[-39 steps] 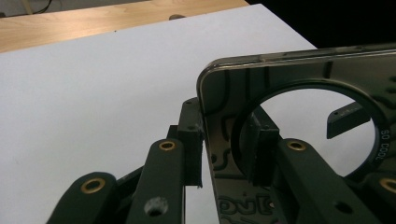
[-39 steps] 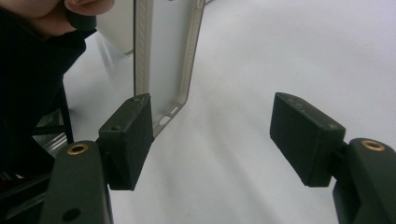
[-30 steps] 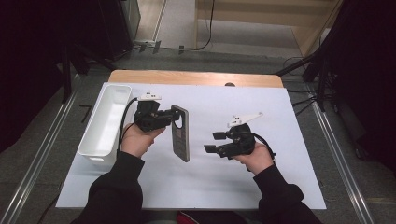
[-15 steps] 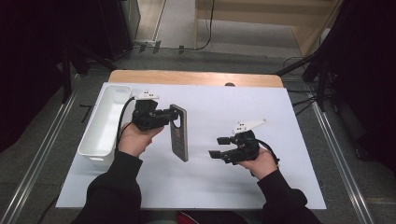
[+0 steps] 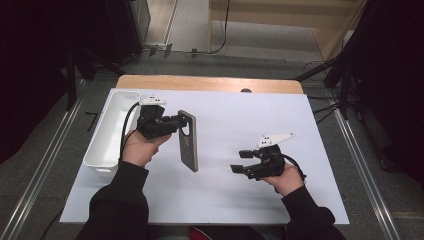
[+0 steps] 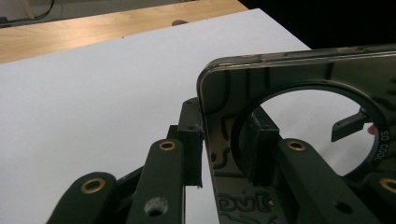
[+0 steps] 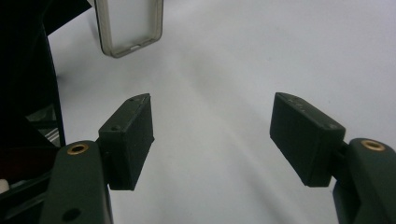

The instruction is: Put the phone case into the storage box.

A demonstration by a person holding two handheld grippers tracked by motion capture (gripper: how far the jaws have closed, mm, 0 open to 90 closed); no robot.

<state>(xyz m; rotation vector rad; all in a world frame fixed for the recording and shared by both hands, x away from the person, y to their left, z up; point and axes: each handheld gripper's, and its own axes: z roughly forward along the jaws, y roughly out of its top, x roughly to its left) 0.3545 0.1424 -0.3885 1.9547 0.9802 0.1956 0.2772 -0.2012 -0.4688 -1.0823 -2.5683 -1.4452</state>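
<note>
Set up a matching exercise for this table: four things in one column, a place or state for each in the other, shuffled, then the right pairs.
Things:
1. left gripper
2. right gripper
3. phone case
4. white bin

States:
A. jaws apart, nothing between them
B. held up on edge above the white sheet
C. along the sheet's left edge
D. jaws clamped on a wall of the case

Pairs: 1-D, 2-A, 3-B, 4-C

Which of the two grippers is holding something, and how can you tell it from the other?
The left gripper, beside the white bin: its jaws clamp a dark phone case, while the right gripper gapes with nothing between them.
</note>
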